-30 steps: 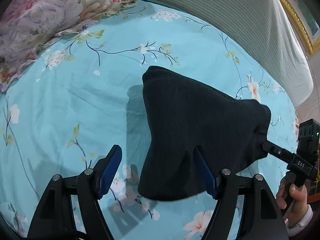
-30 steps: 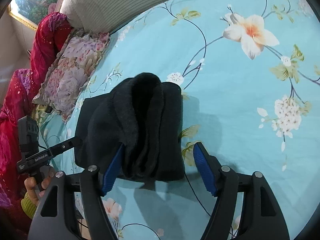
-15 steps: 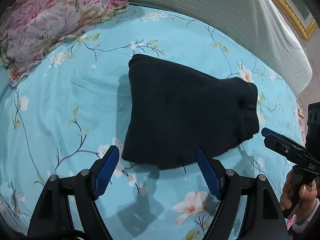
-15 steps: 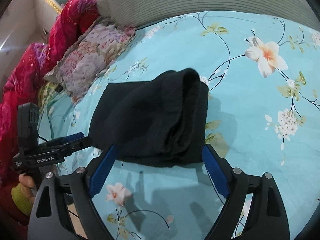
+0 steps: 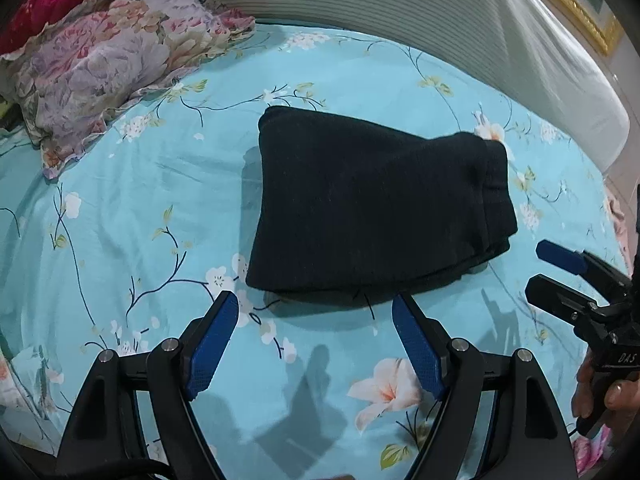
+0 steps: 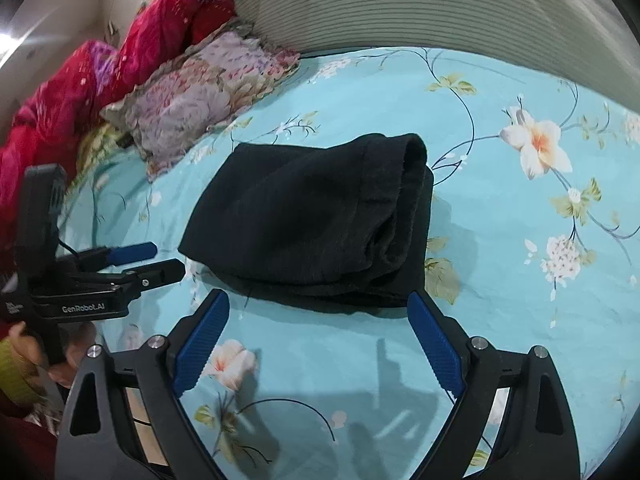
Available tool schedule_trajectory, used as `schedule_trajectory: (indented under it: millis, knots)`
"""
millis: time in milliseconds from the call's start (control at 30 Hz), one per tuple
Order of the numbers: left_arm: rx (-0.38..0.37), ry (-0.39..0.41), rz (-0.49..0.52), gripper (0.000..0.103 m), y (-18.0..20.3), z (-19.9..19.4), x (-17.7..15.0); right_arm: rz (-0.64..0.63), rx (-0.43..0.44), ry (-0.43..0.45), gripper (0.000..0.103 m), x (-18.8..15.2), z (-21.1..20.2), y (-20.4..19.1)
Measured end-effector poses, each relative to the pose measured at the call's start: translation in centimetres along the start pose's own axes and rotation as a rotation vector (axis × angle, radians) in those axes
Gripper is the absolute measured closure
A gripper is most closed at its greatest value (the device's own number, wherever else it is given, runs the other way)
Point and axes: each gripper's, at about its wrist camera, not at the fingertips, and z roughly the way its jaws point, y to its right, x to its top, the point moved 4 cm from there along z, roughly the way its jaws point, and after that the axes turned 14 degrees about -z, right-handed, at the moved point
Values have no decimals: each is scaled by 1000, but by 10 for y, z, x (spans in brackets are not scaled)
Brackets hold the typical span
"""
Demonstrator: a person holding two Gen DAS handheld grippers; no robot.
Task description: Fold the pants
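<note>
Both claws, the left claw (image 5: 314, 320) and right claw (image 6: 318, 316), are hanging spread and empty, the folded black pants (image 5: 372, 208) lying flat on the bedsheet (image 5: 120, 216) just ahead of their tips, seemingly because folding is finishing.

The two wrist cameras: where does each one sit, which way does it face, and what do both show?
Left wrist: sits behind the open left gripper, looks down along it at the folded black pants on the floral bedsheet; the right gripper shows at the right edge.
Right wrist: sits behind the open right gripper, faces the pants; the left gripper enters from the left.
Shared: pants, bedsheet, floral pillow, striped headboard.
</note>
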Motion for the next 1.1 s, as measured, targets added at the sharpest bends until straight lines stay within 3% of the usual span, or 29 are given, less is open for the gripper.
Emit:
schedule_trajectory:
  millis: [333, 1100]
  knots:
    - [46, 22, 30, 22, -1, 2, -11, -93, -52, -15, 12, -7, 4, -12]
    - [109, 103, 35, 21, -7, 7, -12, -145, -86, 14, 12, -11, 17, -18]
